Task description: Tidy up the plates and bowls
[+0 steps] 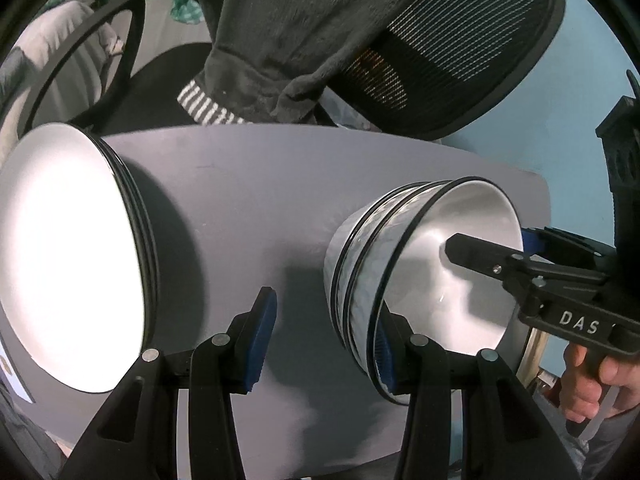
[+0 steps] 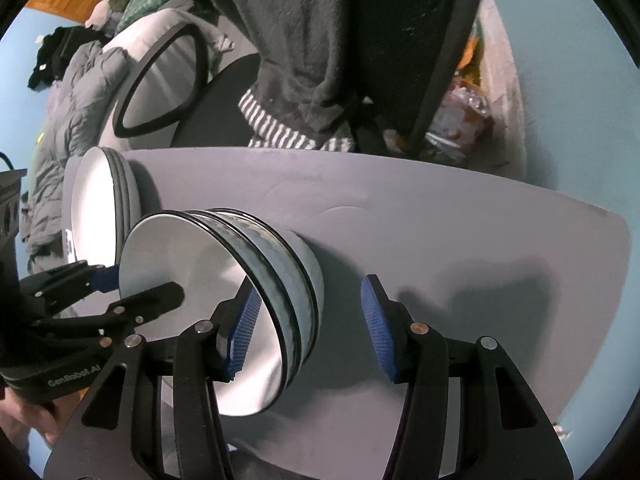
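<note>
Left wrist view: a grey table (image 1: pixel 240 200) is seen from above, and two stacks of white crockery are standing on it. A stack of plates (image 1: pixel 60 260) with dark rims is placed at the left side of the table. A stack of bowls (image 1: pixel 360 248), three of them nested, is placed well apart from it, towards the right side; the outer walls are pale with a bluish pattern and the rims are dark.

The left gripper (image 1: pixel 324 320) is pointed steeply down at the near side of the bowls. Its jaws are held about half open, and the wall of the bowls is found between them: one blue pad is inside the top bowl, the other is outside over the bare table, clearly apart from the wall. Nothing is clamped by it.

The right gripper (image 1: pixel 490 242) is set over the opposite side of the same rim, with one finger inside the top bowl and the blue pad of the other outside it. Its jaws are also about half open and nothing is squeezed; whether the inner pad touches the wall cannot be told. Its handle is held by a hand (image 1: pixel 588 384).

Behind the table a mesh chair (image 1: pixel 460 60) with a dark cloth (image 1: pixel 280 32) over it is seen.
</note>
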Demonstrator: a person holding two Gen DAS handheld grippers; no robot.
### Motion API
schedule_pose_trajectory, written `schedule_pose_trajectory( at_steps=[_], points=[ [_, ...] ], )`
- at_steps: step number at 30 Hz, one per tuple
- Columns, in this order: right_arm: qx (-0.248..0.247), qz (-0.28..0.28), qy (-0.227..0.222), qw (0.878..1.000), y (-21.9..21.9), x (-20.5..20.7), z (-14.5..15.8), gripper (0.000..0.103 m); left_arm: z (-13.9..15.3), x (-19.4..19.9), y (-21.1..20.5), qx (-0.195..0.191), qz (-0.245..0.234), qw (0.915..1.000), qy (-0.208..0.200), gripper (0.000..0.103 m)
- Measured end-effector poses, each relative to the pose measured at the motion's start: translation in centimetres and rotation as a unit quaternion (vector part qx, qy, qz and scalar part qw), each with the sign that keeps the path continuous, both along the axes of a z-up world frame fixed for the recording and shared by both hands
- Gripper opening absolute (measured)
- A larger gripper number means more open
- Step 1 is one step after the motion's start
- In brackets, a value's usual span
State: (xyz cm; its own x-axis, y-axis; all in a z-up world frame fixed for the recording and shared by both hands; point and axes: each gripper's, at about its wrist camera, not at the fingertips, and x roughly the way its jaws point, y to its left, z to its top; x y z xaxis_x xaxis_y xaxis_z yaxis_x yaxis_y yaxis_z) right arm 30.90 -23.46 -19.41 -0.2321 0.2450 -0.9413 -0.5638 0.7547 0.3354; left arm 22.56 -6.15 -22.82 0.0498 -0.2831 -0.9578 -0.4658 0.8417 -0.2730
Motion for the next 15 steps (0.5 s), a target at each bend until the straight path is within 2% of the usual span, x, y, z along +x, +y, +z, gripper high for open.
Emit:
schedule_pose_trajectory(
  at_steps=[3,9,15],
  points=[
    [-0.008,0.016,0.006,1.0,0.3,-0.1,-0.7,0.052,-0.5,0.1,-0.1,-0.008,0.004,0.9999,0.008,0.046],
    [-0.003,0.031,0.018,0.999,0.4,-0.2,-1.1,0.045,-0.7,0.1,-0.4,-0.018,0.004,0.9998,0.004,0.046],
    [0.007,0.039,0.034,0.999,0.7,-0.2,-1.3,0.031,-1.0,0.0,-0.3,-0.035,0.018,0.9992,0.004,0.046]
  ],
)
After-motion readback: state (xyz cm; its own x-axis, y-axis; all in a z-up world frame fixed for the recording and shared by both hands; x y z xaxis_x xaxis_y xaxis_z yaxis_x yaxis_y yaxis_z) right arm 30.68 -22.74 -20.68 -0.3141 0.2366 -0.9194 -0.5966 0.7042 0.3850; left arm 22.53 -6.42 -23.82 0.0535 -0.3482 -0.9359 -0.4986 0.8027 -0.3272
